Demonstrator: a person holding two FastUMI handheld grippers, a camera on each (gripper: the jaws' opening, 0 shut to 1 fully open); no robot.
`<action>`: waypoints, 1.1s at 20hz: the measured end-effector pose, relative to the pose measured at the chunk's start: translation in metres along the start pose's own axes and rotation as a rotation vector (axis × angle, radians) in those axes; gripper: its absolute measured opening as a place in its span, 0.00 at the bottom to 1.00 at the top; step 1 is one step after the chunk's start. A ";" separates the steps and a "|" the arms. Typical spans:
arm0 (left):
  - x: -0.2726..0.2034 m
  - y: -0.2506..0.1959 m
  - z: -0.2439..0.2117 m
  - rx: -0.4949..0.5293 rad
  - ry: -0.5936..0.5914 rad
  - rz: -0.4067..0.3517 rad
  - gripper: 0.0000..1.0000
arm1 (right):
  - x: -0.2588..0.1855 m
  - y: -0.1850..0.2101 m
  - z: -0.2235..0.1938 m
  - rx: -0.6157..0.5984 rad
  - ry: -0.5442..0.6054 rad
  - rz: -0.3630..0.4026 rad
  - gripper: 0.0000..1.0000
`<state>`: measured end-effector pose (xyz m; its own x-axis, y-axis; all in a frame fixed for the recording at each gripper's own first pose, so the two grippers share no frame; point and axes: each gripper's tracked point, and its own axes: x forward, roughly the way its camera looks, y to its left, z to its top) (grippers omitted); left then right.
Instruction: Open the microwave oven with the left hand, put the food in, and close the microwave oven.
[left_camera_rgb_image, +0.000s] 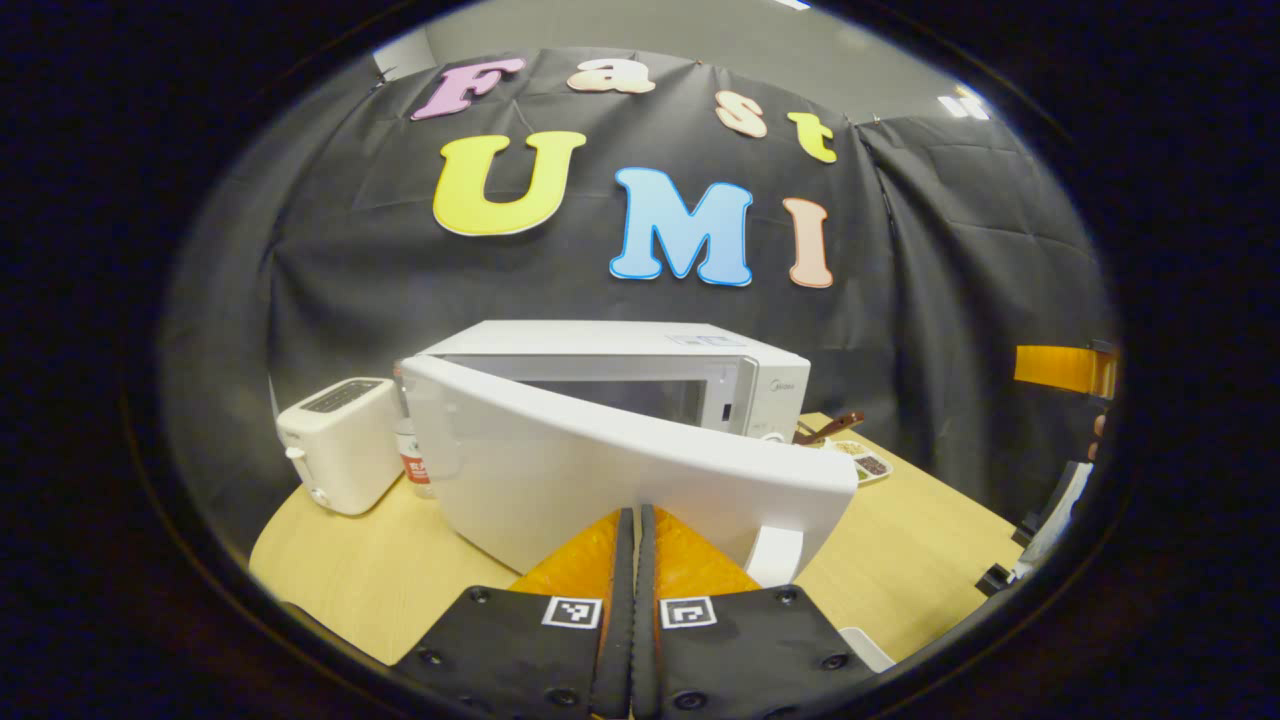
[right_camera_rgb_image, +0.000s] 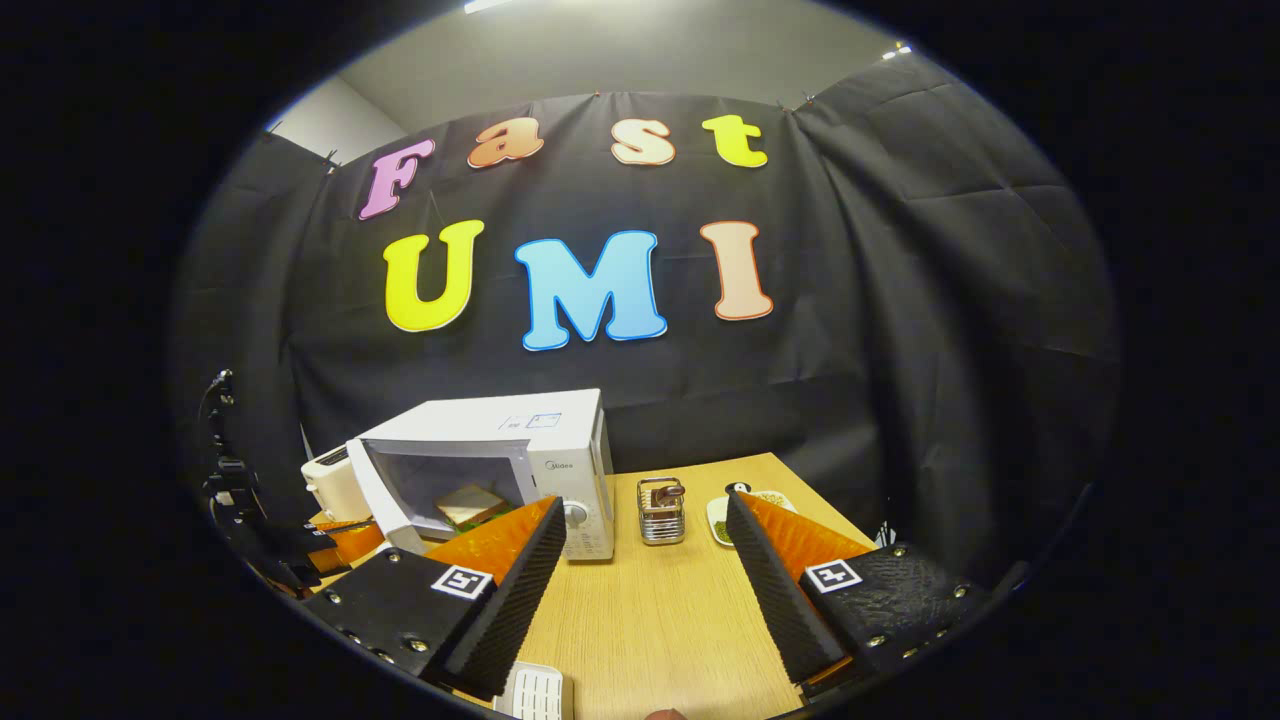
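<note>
The white microwave (left_camera_rgb_image: 620, 345) stands on the wooden table (left_camera_rgb_image: 360, 570), its door (left_camera_rgb_image: 540, 470) swung partly out. My left gripper (left_camera_rgb_image: 637, 512) is shut, with nothing between the fingers, and its tips rest against the door's outer face near the handle (left_camera_rgb_image: 775, 555). In the right gripper view the microwave (right_camera_rgb_image: 500, 425) is at the left, its door (right_camera_rgb_image: 385, 505) ajar, and a sandwich (right_camera_rgb_image: 470, 505) lies inside the cavity. My right gripper (right_camera_rgb_image: 645, 525) hangs open and empty above the table, well in front of the oven. The left gripper (right_camera_rgb_image: 345, 540) shows by the door.
A white toaster (left_camera_rgb_image: 340, 440) and a bottle (left_camera_rgb_image: 412, 460) stand left of the oven. A small dish tray (left_camera_rgb_image: 862, 462) sits to its right. A metal holder (right_camera_rgb_image: 661, 510), a plate (right_camera_rgb_image: 745, 503) and a white ribbed object (right_camera_rgb_image: 532, 692) are on the table (right_camera_rgb_image: 650, 620).
</note>
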<state>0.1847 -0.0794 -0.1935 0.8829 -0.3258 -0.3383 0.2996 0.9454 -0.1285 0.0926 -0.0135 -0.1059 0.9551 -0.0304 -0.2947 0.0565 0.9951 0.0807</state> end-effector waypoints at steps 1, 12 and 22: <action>0.009 -0.003 0.003 0.013 0.003 -0.016 0.07 | -0.003 -0.005 0.002 -0.003 -0.009 -0.024 0.98; 0.103 -0.024 0.025 0.054 -0.006 -0.075 0.08 | -0.035 -0.045 -0.003 0.014 -0.018 -0.224 0.98; 0.145 -0.008 0.030 -0.004 -0.003 -0.008 0.07 | -0.040 -0.047 -0.012 0.034 0.006 -0.223 0.98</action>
<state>0.3210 -0.1341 -0.2138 0.8815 -0.3329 -0.3348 0.3049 0.9428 -0.1347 0.0485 -0.0578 -0.1097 0.9162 -0.2488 -0.3142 0.2760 0.9601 0.0447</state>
